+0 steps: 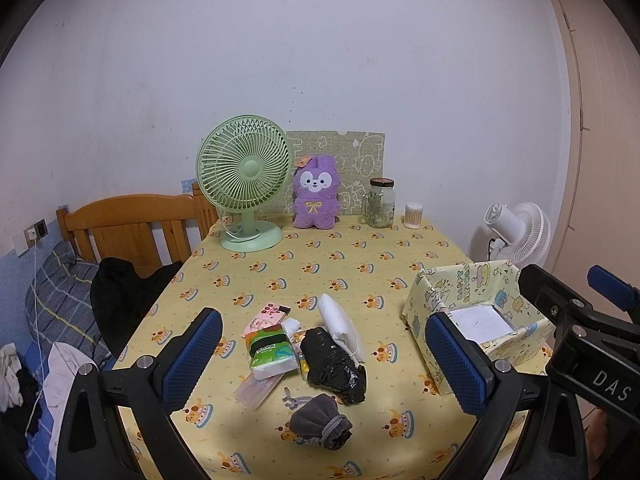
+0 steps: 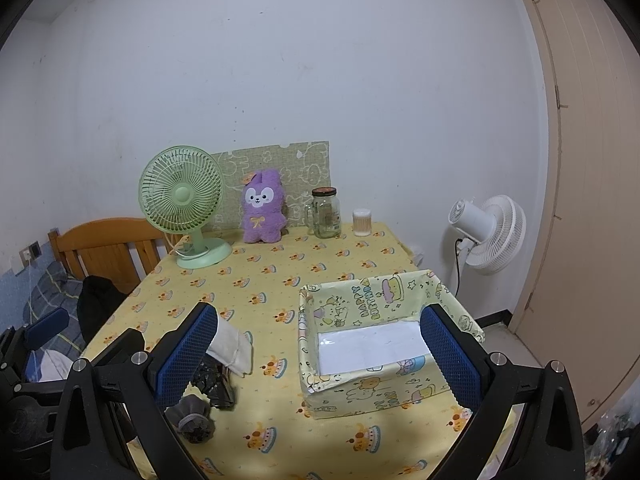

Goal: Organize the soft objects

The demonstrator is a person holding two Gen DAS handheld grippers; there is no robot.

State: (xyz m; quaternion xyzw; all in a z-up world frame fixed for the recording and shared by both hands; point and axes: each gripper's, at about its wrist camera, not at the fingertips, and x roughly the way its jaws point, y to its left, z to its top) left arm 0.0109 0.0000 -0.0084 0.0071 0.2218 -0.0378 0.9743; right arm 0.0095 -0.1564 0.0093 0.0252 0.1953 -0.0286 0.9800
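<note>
From the left wrist view, the left tool (image 1: 322,356) hangs above the near part of the tabletop (image 1: 352,260), its blue pads spread wide and holding nothing. Between the pads lies a loose pile: a green tissue pack (image 1: 269,354), a pink packet (image 1: 267,317) just behind it, a white folded cloth (image 1: 340,326), a crumpled black plastic bag (image 1: 334,364) touching the cloth, and nearest the camera a grey drawstring pouch (image 1: 320,426). To the right stands an open box wrapped in birthday paper (image 1: 448,292), with a white sheet on its floor. At the far edge stand a green desk fan (image 1: 244,178), a purple plush rabbit (image 1: 316,192), a glass jar (image 1: 379,202) and a cotton swab tub (image 1: 413,215).

From the right wrist view, the right tool (image 2: 318,354) hovers over the wrapped box (image 2: 360,392), its pads likewise spread and empty. The white cloth (image 2: 234,348), black bag (image 2: 214,382) and grey pouch (image 2: 192,416) lie left of the box, apart from it. A white floor fan (image 2: 490,236) stands beyond the tabletop's right side.
</note>
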